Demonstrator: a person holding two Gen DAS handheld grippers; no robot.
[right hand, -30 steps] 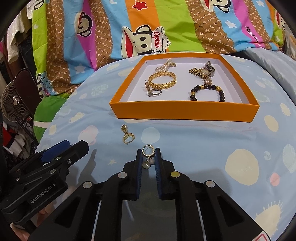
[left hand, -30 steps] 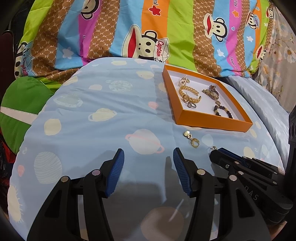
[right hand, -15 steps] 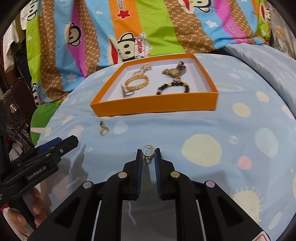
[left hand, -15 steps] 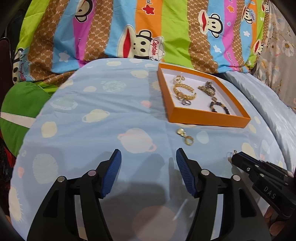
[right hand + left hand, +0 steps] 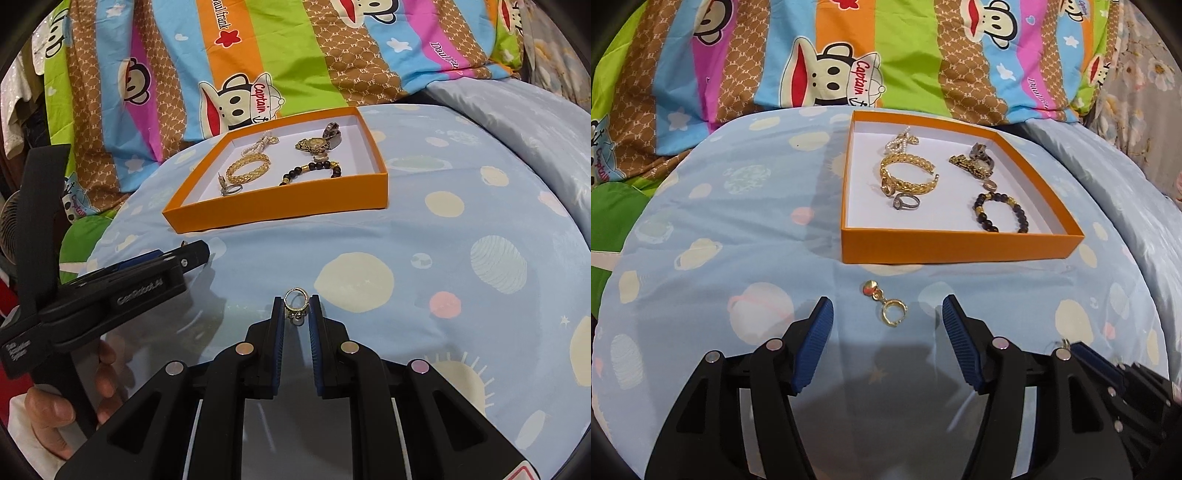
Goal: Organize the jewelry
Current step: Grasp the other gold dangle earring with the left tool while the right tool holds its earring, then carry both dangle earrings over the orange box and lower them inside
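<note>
Left wrist view: the left gripper [image 5: 887, 323] has its fingers spread wide over the blue bedsheet [image 5: 720, 229], with a gold earring [image 5: 886, 304] lying on the sheet between the tips. Just beyond sits the orange box [image 5: 960, 245] holding a gold bracelet [image 5: 908, 173], a ring [image 5: 907, 201] and a dark bead bracelet [image 5: 999, 212].

Right wrist view: the right gripper [image 5: 297, 312] is pinching a second gold earring [image 5: 295, 302] above the sheet, well short of the box [image 5: 280, 210]

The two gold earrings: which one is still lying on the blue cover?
The heart-drop earring, loose between the open left gripper; the other earring is held by the right gripper.
</note>
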